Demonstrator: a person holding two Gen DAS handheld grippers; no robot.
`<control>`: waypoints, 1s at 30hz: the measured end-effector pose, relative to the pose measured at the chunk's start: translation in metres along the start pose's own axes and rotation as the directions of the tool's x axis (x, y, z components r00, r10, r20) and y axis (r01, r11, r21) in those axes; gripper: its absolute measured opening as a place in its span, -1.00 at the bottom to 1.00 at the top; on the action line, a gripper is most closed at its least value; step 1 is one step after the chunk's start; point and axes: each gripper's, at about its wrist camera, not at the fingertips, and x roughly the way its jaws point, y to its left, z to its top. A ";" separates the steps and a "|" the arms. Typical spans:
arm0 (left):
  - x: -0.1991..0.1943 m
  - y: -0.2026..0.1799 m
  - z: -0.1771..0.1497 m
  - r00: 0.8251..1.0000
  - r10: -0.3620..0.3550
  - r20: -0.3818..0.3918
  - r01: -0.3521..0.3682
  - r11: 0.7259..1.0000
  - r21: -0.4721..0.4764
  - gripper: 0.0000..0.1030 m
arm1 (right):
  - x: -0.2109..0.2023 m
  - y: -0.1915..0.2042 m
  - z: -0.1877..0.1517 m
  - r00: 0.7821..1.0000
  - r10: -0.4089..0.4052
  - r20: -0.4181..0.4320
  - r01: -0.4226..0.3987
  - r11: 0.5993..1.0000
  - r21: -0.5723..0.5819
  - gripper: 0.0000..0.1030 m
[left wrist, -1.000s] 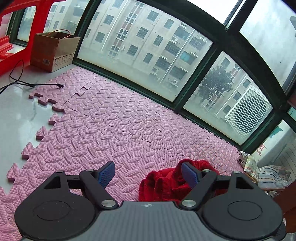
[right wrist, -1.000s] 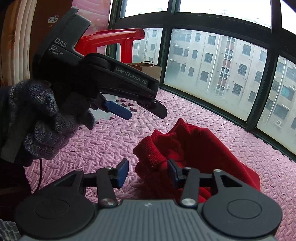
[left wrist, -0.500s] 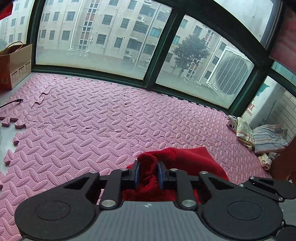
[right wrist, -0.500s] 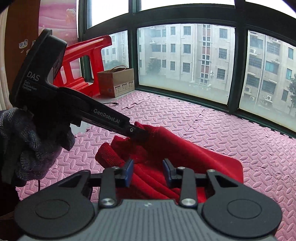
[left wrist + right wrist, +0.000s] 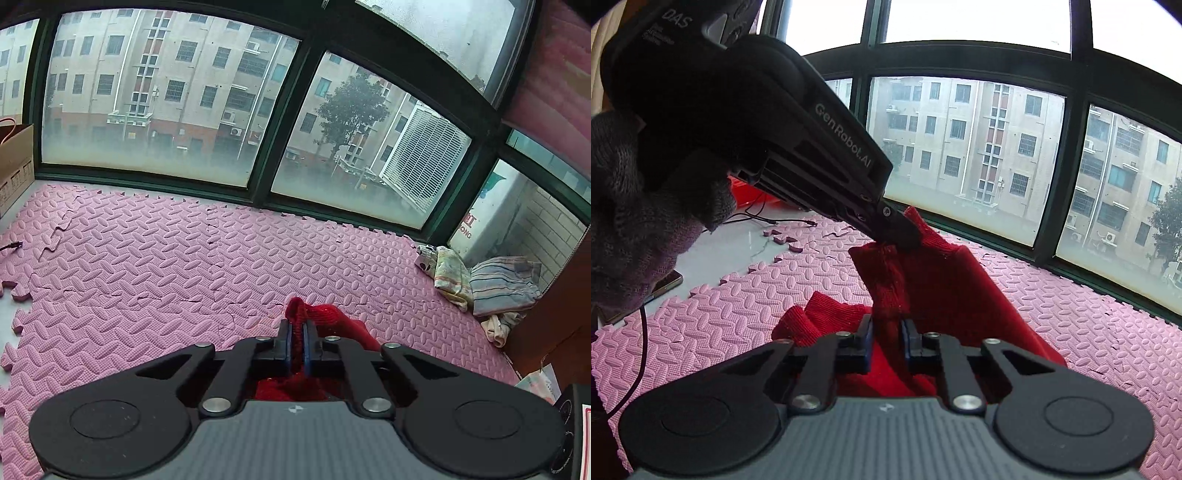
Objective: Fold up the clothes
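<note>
Sweater [image 5: 938, 291] hangs between your two grippers — left gripper [image 5: 901, 236] pinches its top edge up ahead, right gripper [image 5: 886, 332] has just closed on the knit directly below, above the mat [image 5: 1108, 332].

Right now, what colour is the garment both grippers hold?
Red, a plain knit garment; it shows best in the right wrist view.
</note>
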 end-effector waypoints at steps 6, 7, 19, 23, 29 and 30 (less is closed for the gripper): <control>-0.006 0.017 -0.024 0.999 0.010 -0.035 -0.013 0.998 -0.065 -0.87 | -0.014 0.003 -0.008 0.998 0.053 -0.026 -0.053 0.998 -0.031 -0.78; -0.004 0.019 -0.029 0.998 0.028 -0.048 -0.031 0.997 -0.068 -0.86 | -0.010 0.007 -0.011 0.998 0.053 -0.037 -0.055 0.997 -0.049 -0.78; -0.018 0.000 -0.027 1.000 0.015 -0.006 -0.015 0.999 -0.033 -0.74 | 0.000 0.045 -0.028 0.999 0.010 -0.049 -0.021 0.975 -0.222 -0.78; 0.014 -0.012 -0.030 0.996 -0.037 -0.078 0.033 0.999 -0.043 -0.74 | 0.002 0.046 -0.030 0.999 0.003 -0.047 -0.014 0.971 -0.238 -0.78; 0.039 -0.003 -0.032 0.994 -0.020 -0.104 0.011 0.996 -0.092 -0.74 | 0.004 0.047 -0.032 0.999 0.009 -0.044 -0.019 0.970 -0.242 -0.78; 0.040 0.000 -0.032 0.995 -0.016 -0.102 0.006 0.995 -0.100 -0.74 | 0.005 0.047 -0.032 0.999 0.011 -0.043 -0.021 0.970 -0.242 -0.78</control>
